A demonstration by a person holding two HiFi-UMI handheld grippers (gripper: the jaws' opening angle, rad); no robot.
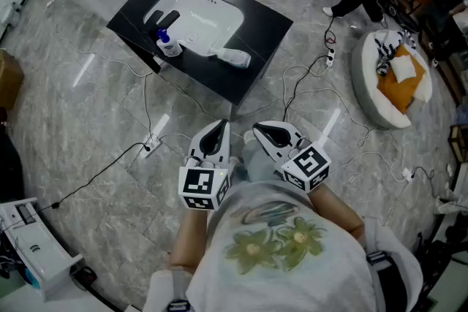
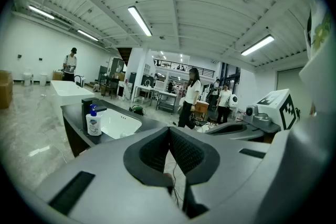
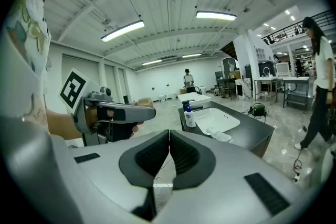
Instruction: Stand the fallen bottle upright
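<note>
Black surface (image 1: pixel 263 29) with inset white basin (image 1: pixel 201 18), on a grey marble floor (image 1: pixel 88 120). On the surface: an upright blue-capped pump bottle (image 1: pixel 168 44) beside the black faucet (image 1: pixel 162 17); a clear bottle (image 1: pixel 234 57) lying on its side just beside the basin.

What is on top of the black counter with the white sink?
A soap pump bottle stands upright at the sink's left edge, beside a black faucet. A clear bottle lies on its side at the right edge. The counter hides whatever is underneath.
</note>
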